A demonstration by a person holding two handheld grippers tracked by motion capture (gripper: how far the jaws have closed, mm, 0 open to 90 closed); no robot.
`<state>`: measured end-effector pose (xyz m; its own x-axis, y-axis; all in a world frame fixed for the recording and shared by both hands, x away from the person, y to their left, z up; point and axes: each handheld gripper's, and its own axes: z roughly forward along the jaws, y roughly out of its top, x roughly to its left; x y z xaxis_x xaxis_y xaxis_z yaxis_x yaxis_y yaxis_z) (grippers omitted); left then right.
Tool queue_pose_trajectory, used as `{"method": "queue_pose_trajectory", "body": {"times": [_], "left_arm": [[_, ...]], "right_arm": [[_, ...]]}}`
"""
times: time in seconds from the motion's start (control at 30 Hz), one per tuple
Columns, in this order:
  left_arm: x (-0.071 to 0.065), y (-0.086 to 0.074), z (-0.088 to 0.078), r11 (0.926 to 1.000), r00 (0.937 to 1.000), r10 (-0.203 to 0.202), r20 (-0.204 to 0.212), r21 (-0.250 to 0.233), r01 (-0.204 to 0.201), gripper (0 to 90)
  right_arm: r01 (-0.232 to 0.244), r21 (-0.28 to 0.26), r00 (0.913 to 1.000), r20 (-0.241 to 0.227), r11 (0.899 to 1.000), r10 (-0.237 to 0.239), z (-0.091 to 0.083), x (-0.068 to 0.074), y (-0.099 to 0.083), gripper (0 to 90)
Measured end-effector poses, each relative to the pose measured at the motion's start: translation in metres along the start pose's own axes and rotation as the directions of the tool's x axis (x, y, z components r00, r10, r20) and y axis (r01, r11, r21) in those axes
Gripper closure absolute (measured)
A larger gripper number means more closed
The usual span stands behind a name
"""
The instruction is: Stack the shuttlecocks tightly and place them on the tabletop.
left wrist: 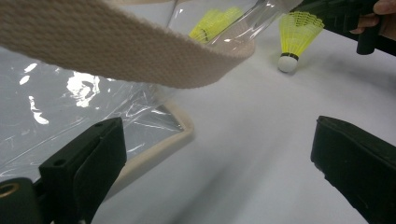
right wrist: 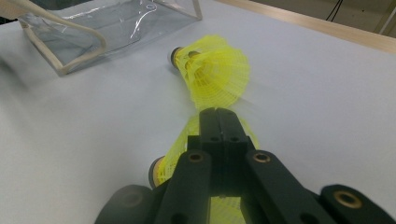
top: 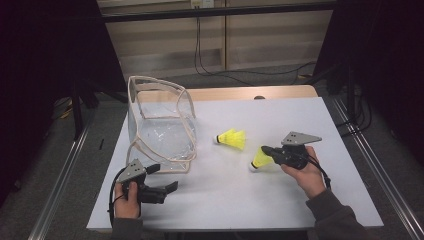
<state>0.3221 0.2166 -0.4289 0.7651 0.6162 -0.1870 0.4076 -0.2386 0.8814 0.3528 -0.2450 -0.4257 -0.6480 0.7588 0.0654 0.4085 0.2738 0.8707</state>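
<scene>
On the white table (top: pixel 235 200), my right gripper (top: pixel 266 150) is shut on the skirt of a yellow shuttlecock (top: pixel 261 159), whose white cork points down-left at the table. In the right gripper view the shut jaws (right wrist: pixel 219 116) pinch that yellow mesh (right wrist: pixel 170 161). A second yellow shuttlecock (top: pixel 232 139) lies on its side just beyond (right wrist: pixel 217 72). A clear plastic bag (top: pixel 160 125) with beige webbing trim stands at the left. My left gripper (top: pixel 164 177) rests open by the bag's near corner, nothing between its jaws (left wrist: pixel 219 154). The left gripper view shows the held shuttlecock (left wrist: pixel 295 37).
A beige strap (left wrist: pixel 116 51) of the bag arches close over the left gripper. A wooden strip (top: pixel 250 93) borders the table's far edge. Metal rails run along both sides of the table, and cables lie on the floor behind.
</scene>
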Motion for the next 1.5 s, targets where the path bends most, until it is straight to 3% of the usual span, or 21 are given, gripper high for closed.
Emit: {"method": "queue_pose_trajectory", "body": {"times": [1.5], "left_arm": [[0.000,0.000,0.000,1.0000,1.0000,0.003,-0.001,0.002,-0.003,3.6]], "right_arm": [[-0.005,0.008,0.9998,0.018,1.000,0.005,-0.007,-0.007,-0.015,90.0]]}}
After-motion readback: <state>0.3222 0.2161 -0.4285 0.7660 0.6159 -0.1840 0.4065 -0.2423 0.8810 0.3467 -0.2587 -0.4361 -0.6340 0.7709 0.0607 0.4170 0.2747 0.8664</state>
